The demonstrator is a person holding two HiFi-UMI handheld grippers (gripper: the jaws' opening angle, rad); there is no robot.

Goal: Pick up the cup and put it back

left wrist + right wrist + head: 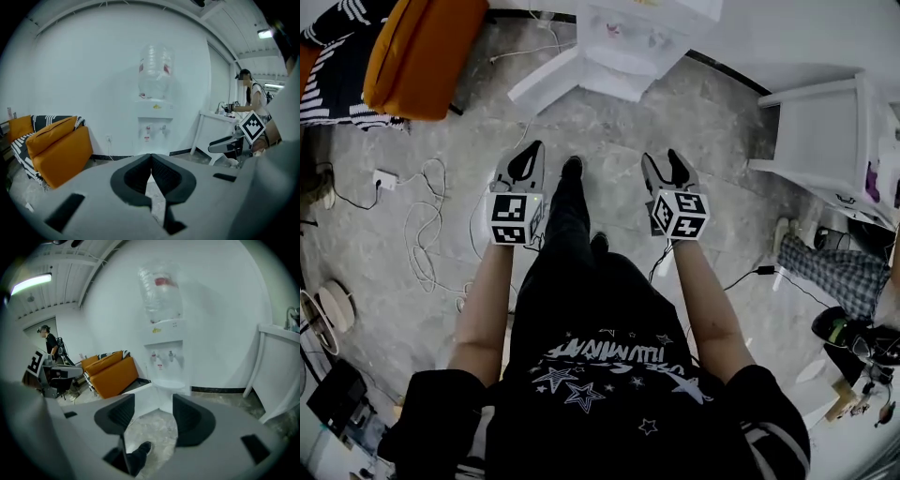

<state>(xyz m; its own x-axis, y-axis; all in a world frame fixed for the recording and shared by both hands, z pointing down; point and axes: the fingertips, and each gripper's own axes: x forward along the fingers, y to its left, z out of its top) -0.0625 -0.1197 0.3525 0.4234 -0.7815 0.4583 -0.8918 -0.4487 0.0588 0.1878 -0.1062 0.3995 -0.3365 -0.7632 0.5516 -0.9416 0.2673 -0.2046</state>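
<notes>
**Two grippers held before a water dispenser**

The person stands on a grey stone floor (722, 122) facing a white water dispenser (154, 126). A clear bottle (153, 70) sits upside down on top of it; how full it is cannot be told. The left gripper (151, 157) has its jaws pressed together at the tips, with nothing between them. The right gripper (153, 404) has its jaws apart and empty, only floor and a black shoe (140, 451) showing between them. The cup cannot be made out in any view. An orange sofa (58, 150) stands to the left, a white table (834, 131) to the right.
</notes>
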